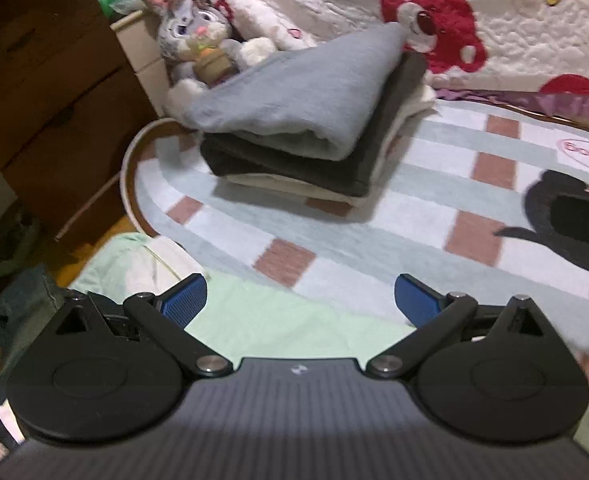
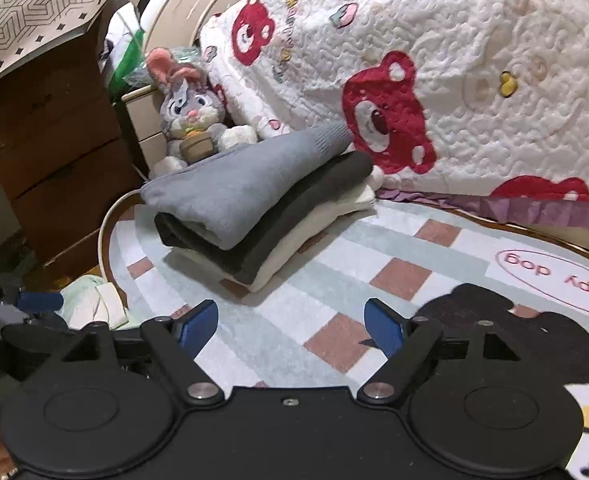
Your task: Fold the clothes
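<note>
Two hand-held grippers appear, each with its blue pads spread wide and nothing between them. Left gripper (image 1: 300, 300): jaws fully apart, hanging above a pale green garment (image 1: 278, 320) that lies at the near edge of the checked rug (image 1: 434, 200); the pads touch no cloth. Right gripper (image 2: 290, 330): jaws likewise wide, empty, poised over bare rug with a black dog motif (image 2: 494, 320) just beside its right pad. In the left wrist view the right gripper shows only as a dark body at the right edge. Folded clothes form a stack (image 2: 254, 216) on the far part of the rug, well apart from both grippers: a grey garment (image 1: 294, 96) on top, a dark grey one beneath it, a cream one at the bottom. Behind the stack sit a plush rabbit (image 2: 192, 116) and a white quilt with red bears (image 2: 434, 80); a wooden cabinet (image 1: 46, 92) stands at left.
</note>
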{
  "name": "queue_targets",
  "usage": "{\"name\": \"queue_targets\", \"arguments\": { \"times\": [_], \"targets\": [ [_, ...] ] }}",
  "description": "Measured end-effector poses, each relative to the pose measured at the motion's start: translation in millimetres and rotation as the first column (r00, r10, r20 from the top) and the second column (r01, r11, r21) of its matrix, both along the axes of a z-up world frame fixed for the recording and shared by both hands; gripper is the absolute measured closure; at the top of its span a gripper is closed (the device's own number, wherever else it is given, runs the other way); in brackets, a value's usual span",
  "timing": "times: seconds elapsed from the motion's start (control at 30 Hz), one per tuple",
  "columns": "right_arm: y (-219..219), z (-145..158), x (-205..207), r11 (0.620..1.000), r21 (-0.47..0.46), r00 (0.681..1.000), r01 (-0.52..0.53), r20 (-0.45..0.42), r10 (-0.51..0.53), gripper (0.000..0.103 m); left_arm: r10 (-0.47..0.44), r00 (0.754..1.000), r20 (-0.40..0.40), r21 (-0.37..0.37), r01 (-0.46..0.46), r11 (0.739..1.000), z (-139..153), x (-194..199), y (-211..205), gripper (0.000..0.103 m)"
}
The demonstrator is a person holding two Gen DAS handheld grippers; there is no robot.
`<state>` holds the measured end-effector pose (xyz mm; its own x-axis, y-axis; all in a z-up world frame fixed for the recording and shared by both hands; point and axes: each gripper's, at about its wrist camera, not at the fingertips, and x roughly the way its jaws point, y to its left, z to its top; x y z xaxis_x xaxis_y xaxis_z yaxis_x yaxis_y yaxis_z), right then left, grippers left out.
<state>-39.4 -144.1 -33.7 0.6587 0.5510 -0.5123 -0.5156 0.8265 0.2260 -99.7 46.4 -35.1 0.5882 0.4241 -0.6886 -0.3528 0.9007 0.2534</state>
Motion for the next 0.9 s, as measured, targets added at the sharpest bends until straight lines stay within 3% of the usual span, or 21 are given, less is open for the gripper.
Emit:
{"name": "queue_targets", "arguments": {
  "times": [0.2, 0.37, 0.5, 0.63, 0.9],
  "targets": [
    [-10, 6, -26, 0.999, -0.030, 0.999, 0.046, -0.025, -0.046, 0.019, -0.064, 0.998, 0.004, -0.042, 0.064, 0.997, 7, -22, -23, 0.001],
    [-24, 3, -46, 0.994, -0.036, 0.994, 0.099, -0.051, -0.101, 0.019, -0.160, 0.986, -0.048, -0.023, 0.159, 0.987, 5, -34, -41, 0.001],
    [-34, -1, -57, 0.990, -0.079, 0.991, 0.116, -0.057, -0.120, 0.019, -0.179, 0.982, -0.054, -0.032, 0.178, 0.984, 4, -47, -48, 0.001],
    [-47, 4, -71, 0.988, -0.059, 0.987, 0.146, -0.058, -0.149, 0.019, -0.214, 0.975, -0.056, -0.039, 0.212, 0.976, 4, -65, -55, 0.001],
    [-51, 14, -88, 0.991, -0.065, 0.992, 0.119, -0.033, -0.122, 0.018, -0.202, 0.979, -0.036, -0.119, 0.197, 0.973, 0, -76, -47, 0.001]
  ]
}}
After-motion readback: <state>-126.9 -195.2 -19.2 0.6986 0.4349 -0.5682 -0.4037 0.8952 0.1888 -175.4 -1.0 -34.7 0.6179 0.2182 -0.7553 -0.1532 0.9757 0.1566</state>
